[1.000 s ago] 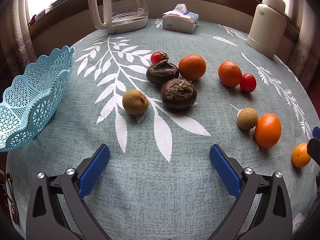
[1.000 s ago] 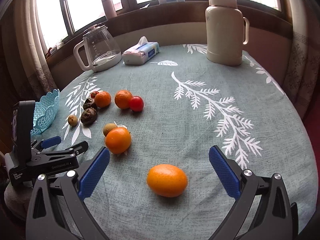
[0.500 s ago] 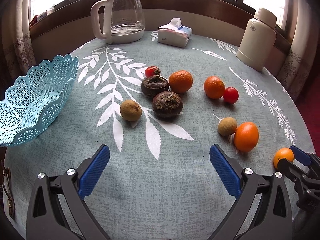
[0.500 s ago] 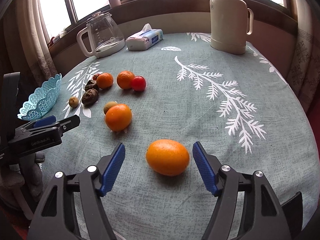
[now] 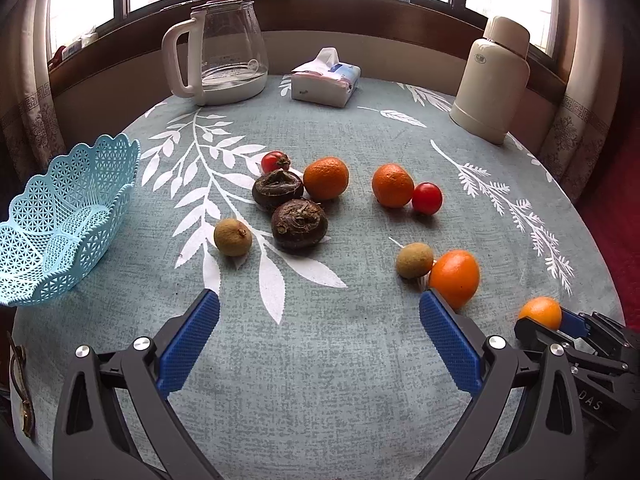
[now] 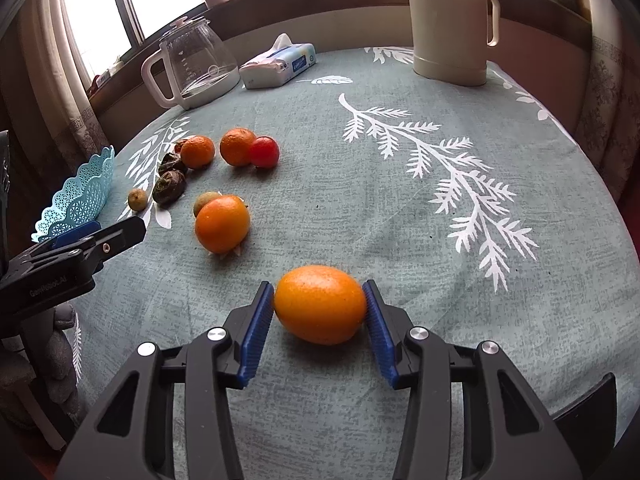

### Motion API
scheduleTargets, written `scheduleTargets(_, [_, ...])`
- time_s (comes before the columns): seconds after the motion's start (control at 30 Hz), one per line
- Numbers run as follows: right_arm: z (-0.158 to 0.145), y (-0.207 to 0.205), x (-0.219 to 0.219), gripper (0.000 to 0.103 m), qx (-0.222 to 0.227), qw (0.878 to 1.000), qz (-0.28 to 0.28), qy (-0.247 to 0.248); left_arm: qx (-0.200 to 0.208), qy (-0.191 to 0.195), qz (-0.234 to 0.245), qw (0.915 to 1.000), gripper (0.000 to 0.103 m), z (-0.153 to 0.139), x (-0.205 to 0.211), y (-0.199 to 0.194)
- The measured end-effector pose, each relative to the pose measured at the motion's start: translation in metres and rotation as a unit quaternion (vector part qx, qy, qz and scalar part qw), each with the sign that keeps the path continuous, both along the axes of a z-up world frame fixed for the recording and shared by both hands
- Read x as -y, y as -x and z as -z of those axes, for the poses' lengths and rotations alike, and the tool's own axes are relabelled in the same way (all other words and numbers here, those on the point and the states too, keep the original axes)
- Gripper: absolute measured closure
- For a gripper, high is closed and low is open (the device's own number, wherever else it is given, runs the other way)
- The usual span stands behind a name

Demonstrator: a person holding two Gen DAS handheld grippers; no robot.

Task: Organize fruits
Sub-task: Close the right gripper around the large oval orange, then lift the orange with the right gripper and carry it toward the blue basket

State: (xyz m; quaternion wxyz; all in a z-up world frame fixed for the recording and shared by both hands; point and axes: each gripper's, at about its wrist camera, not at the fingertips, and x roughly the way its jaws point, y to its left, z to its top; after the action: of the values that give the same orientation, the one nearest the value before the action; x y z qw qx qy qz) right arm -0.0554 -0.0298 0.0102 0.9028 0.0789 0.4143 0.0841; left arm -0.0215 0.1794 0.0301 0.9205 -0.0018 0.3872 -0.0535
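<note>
Orange fruits (image 5: 326, 178) number four; right gripper (image 6: 320, 304) pinches one.

Left gripper (image 5: 318, 322) wide open over bare tablecloth (image 5: 320, 360), nothing btwn its blue pads. Landmark: front dark chestnut (image 5: 299, 226). Second chestnut (image 5: 277, 190) touching it behind-left; cherry tomato (image 5: 275, 161) beyond that. Longan (image 5: 233, 237) just left. Tangerine (image 5: 326, 178) behind-right. Blue basket (image 5: 60, 224) well left, at table edge. Far right, right gripper (image 5: 558, 326) w/ small orange (image 5: 540, 312) at its tips.
</note>
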Motion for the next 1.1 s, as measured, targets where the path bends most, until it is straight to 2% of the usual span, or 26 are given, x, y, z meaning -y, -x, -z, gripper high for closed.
scheduleTargets(0.2, [-0.004, 0.000, 0.004, 0.058, 0.007, 1.000, 0.005, -0.006, -0.014, 0.012, 0.026, 0.9995, 0.002, 0.003, 0.015, -0.003])
scheduleTargets(0.4, [-0.013, -0.002, 0.011, 0.058, 0.034, 0.999, 0.032, 0.013, -0.030, 0.036, 0.052, 0.9975, 0.002, 0.006, 0.032, -0.009])
scheduleTargets(0.47, [-0.015, -0.003, 0.014, 0.058, 0.041, 0.998, 0.041, 0.019, -0.035, 0.040, 0.058, 0.9969, 0.007, 0.007, 0.038, -0.011])
scheduleTargets(0.63, [-0.016, -0.003, 0.021, 0.058, 0.049, 0.997, 0.056, 0.019, -0.049, 0.051, 0.066, 0.9952, 0.009, 0.010, 0.049, -0.019])
scheduleTargets(0.93, [-0.012, -0.004, 0.027, 0.058, 0.045, 0.997, 0.068, 0.006, -0.081, 0.089, 0.088, 0.9887, 0.034, 0.019, 0.065, -0.032])
scheduleTargets(1.07, [-0.012, -0.003, 0.027, 0.058, 0.046, 0.996, 0.070, 0.002, -0.077, 0.088, 0.089, 0.9892, 0.037, 0.022, 0.072, -0.036])
scheduleTargets(1.1, [-0.012, -0.003, 0.028, 0.058, 0.046, 0.996, 0.070, 0.002, -0.076, 0.088, 0.088, 0.9893, 0.043, 0.022, 0.073, -0.037])
